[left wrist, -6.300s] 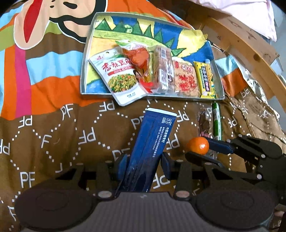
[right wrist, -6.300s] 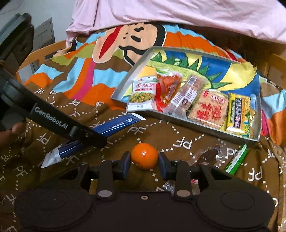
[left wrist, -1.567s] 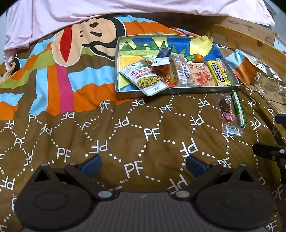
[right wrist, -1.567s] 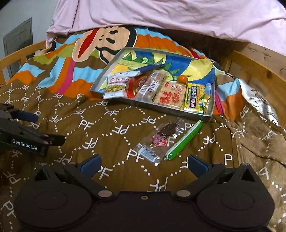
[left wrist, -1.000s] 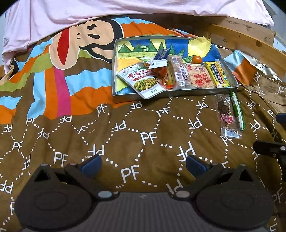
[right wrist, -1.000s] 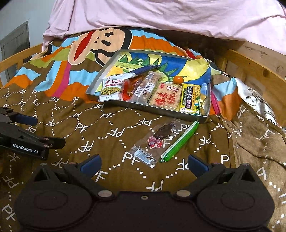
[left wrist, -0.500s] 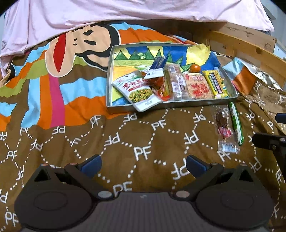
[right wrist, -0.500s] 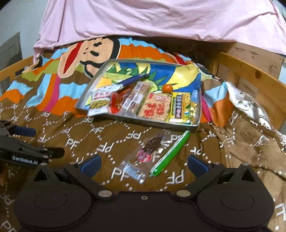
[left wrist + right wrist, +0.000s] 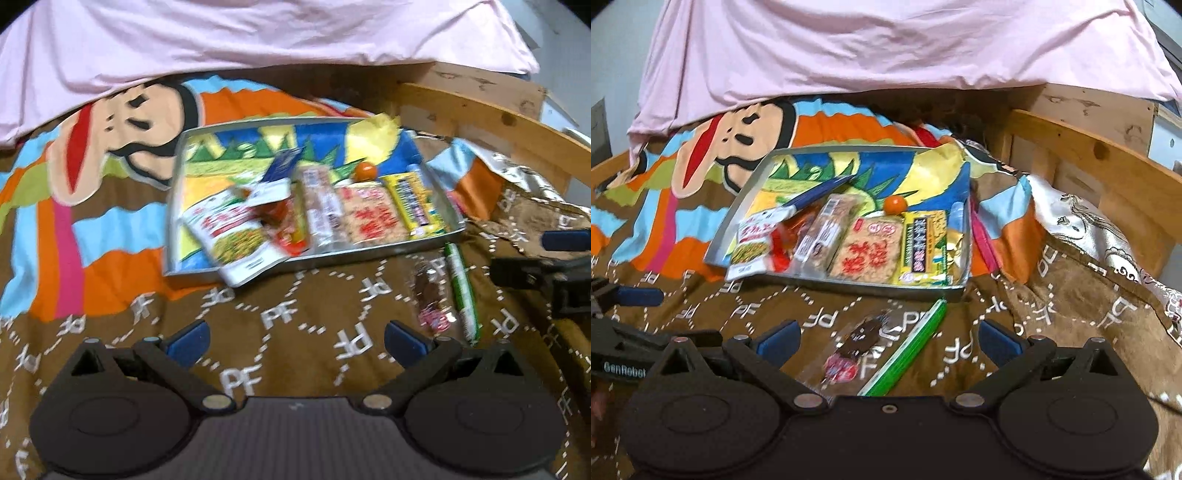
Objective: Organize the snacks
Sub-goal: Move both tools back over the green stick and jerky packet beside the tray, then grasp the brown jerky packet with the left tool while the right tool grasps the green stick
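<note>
A metal tray (image 9: pixel 173 206) (image 9: pixel 738 206) lies on the blanket and holds several snack packets, a blue packet (image 9: pixel 282 166) (image 9: pixel 820 192) and a small orange (image 9: pixel 366 170) (image 9: pixel 896 204). A clear-wrapped dark snack (image 9: pixel 428 295) (image 9: pixel 857 339) and a green stick snack (image 9: pixel 461 288) (image 9: pixel 912 347) lie on the blanket in front of the tray. My left gripper (image 9: pixel 295 338) is open and empty, left of those two. My right gripper (image 9: pixel 888 338) is open and empty, with both loose snacks between its fingers' line of view.
A brown "PF" blanket (image 9: pixel 280 317) with a cartoon monkey face (image 9: pixel 122 129) covers the bed. A pink sheet (image 9: pixel 886 48) lies at the back. A wooden bed rail (image 9: pixel 1089 155) runs along the right. A silvery cloth (image 9: pixel 1078 221) lies beside it.
Both grippers went from holding the blue packet and the orange to open and empty; those items now lie in the tray. Lately both views have tilted up and moved closer to the loose snacks.
</note>
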